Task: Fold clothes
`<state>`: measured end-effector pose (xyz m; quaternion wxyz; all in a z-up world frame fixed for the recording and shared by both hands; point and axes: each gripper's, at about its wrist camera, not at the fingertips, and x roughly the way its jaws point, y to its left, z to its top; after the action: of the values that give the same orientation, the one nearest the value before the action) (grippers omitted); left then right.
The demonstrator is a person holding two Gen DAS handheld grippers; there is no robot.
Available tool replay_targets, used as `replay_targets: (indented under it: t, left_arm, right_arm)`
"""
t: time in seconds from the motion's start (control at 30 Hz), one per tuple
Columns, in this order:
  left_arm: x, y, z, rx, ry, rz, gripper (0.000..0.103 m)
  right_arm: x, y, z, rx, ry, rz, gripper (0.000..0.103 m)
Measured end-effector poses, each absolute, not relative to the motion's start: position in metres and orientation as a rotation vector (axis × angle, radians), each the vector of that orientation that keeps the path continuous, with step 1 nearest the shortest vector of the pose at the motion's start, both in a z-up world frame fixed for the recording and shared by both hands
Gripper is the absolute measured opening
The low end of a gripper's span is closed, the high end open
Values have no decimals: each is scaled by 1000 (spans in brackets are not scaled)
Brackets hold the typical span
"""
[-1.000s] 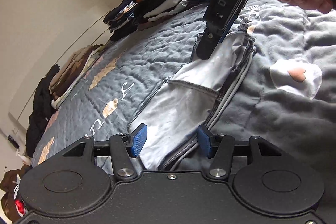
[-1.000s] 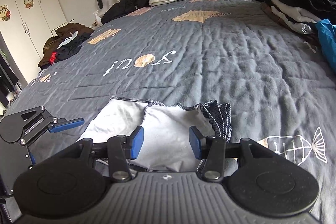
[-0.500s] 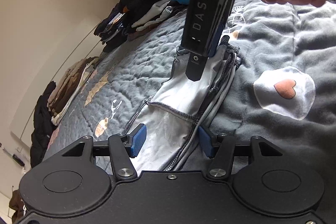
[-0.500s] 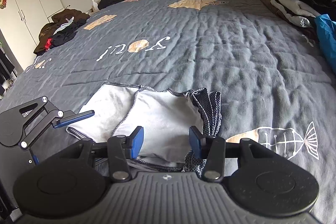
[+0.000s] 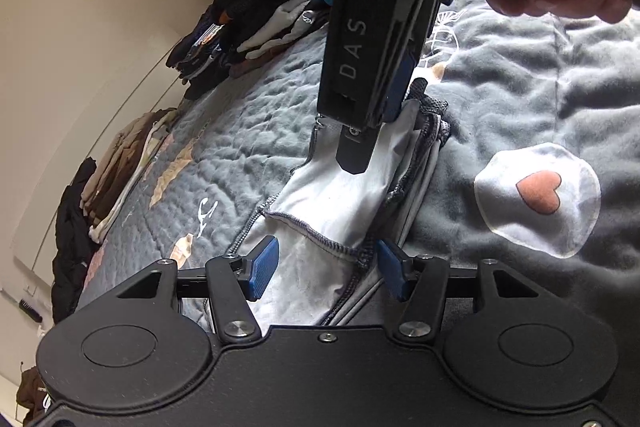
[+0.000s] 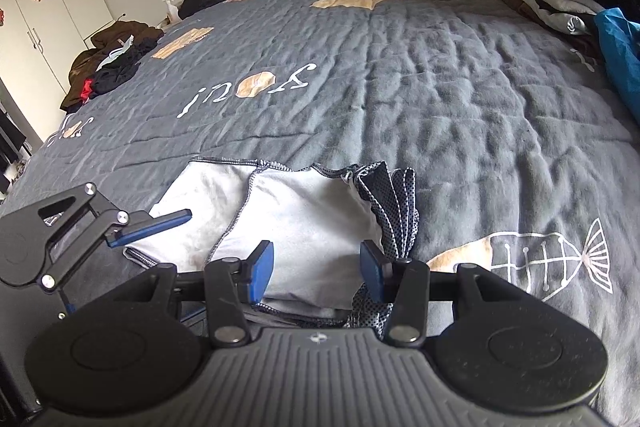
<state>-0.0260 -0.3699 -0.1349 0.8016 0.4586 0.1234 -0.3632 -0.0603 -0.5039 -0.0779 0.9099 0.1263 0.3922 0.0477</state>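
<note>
Grey folded garment [image 6: 304, 223] lies near my edge of the bed [image 6: 400, 87]; my left hand-held gripper [image 5: 326, 267] and right hand-held gripper [image 6: 317, 269] both gape apart over it

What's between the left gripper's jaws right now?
Left wrist view: the left gripper has only the light grey garment with dark stitched seams between its open jaws, unclamped.
</note>
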Motion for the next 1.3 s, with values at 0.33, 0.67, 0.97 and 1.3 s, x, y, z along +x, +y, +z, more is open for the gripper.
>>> replay_targets:
  t: [0.33, 0.67, 0.97, 1.3]
  left_arm:
    - [-14, -350, -140, 1092, 216, -637, 56]
    - [11, -309, -137, 1156, 231, -487, 58]
    - [4, -291, -136, 1194, 202, -501, 59]
    - [-8, -294, -142, 1224, 142, -522, 59]
  right_arm:
    - [-58, -503, -85, 234, 841, 101, 47]
    - [-58, -506, -84, 234, 843, 82, 47]
    - [-58, -511, -85, 237, 861, 54, 52]
    - [-60, -491, -35, 338, 614, 249, 52]
